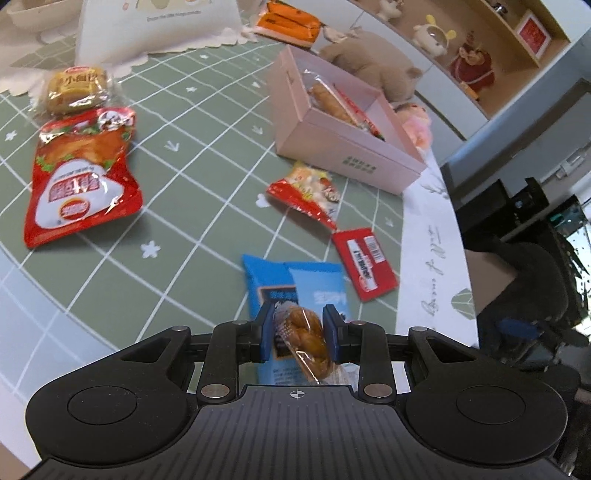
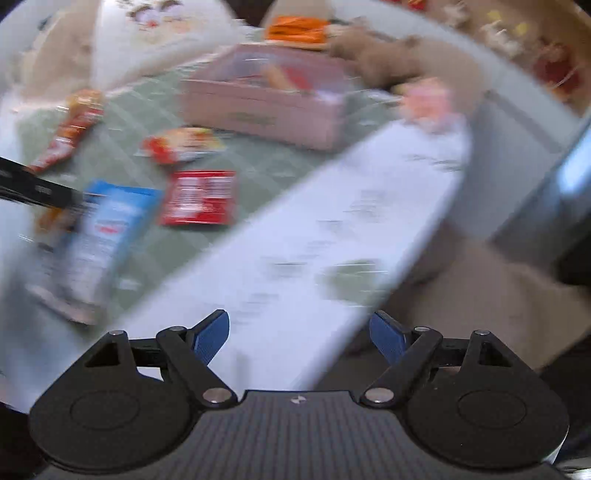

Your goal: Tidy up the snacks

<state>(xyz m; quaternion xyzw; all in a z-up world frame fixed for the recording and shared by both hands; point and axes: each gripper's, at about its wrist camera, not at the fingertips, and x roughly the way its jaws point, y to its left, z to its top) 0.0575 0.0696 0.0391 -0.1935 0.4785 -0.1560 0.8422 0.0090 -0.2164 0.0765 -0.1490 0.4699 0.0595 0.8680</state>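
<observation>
Left wrist view. A clear-wrapped twisted pastry (image 1: 304, 338) is clamped between the blue pads of the left gripper (image 1: 300, 334), low centre of the frame; its long axis runs from the upper left down toward the camera, slightly tilted. Beneath it a blue packet (image 1: 275, 280) lies on the green grid-patterned mat (image 1: 184, 177); white print is seen on it but cannot be read. Just to the right a small red packet (image 1: 364, 264) lies label up with a barcode, its long axis running upper left to lower right. Above it, a red-and-white candy packet (image 1: 306, 192) is noted. At left a large red pouch (image 1: 79, 177) with Chinese characters, upside down in the frame, points its long axis up and down. A yellow wrapped cake (image 1: 75, 88) sits just above it. A pink box (image 1: 332, 147), upper right of centre, is open, with wrapped snacks inside; small print on its near wall is illegible. An orange packet (image 1: 290, 20) lies at the top.

Right wrist view. Heavily blurred. The right gripper (image 2: 299, 338) is seen with jaws spread wide, nothing between them, over the white table edge (image 2: 332, 229). The pink box (image 2: 266, 107) is at upper centre, the small red packet (image 2: 199, 197) and blue packet (image 2: 110, 229) at left. No writing can be read.
</observation>
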